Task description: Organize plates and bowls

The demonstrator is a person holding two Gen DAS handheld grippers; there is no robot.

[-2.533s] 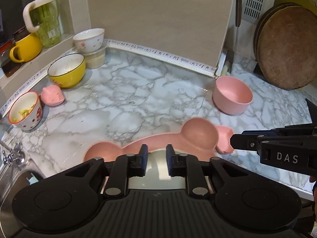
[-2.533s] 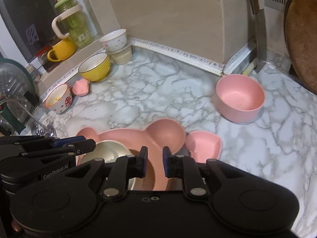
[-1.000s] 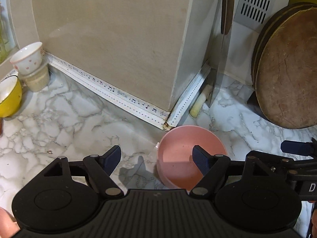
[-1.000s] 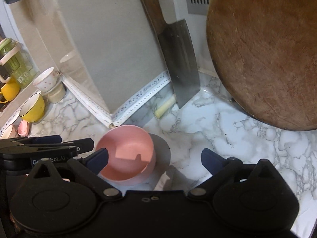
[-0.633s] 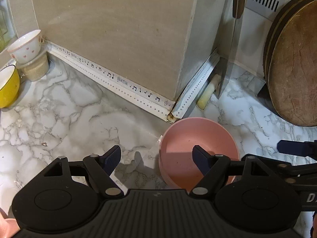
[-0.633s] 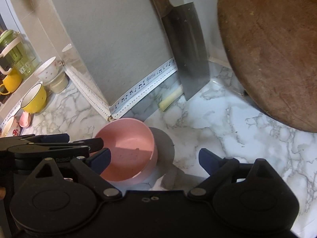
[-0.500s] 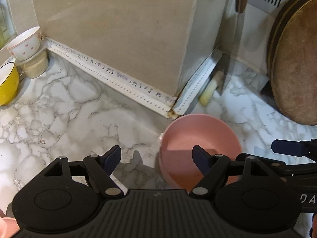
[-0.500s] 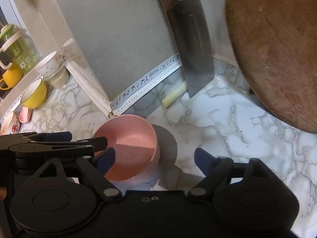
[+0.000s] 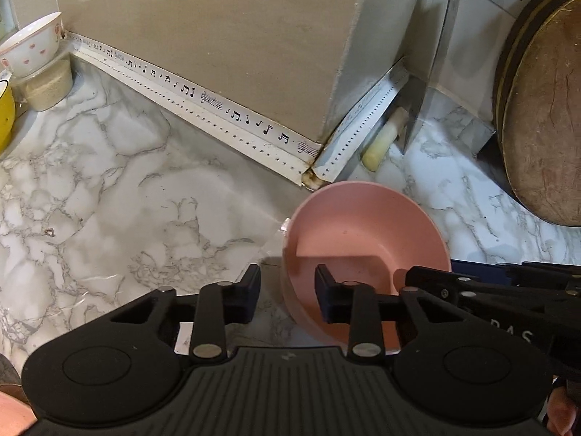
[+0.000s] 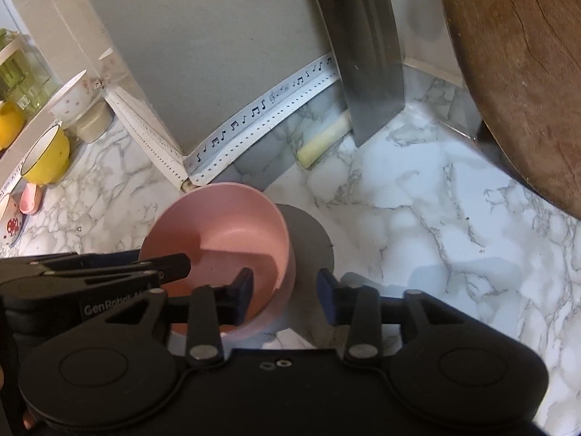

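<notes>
The pink bowl point(image 9: 366, 232) sits on the marble table point(image 9: 109, 196), just off the wall's outer corner, where the music-note trim strip point(image 9: 203, 100) bends. It looks empty, though shadow covers part of its floor. The left tool point(image 9: 287, 290) straddles the bowl's left rim, one finger outside, one inside; its jaws have just been closing and stand narrow, yet the pads seem not quite on the wall. The right tool point(image 10: 285, 292) straddles the right rim the same way, jaws likewise just closing, with a gap still showing beside the outer pad.

Far left, a white bowl with red hearts point(image 9: 31, 47) is stacked on a beige cup point(image 9: 47, 87); I can't see inside either. A yellow bowl point(image 10: 47, 160) shows only a white lining from here. A cleaver point(image 10: 366, 58) leans against the wall, handle cut off, half hiding a pale stick-like thing point(image 10: 323, 145). The round wooden chopping board point(image 10: 519, 65) runs out of frame.
</notes>
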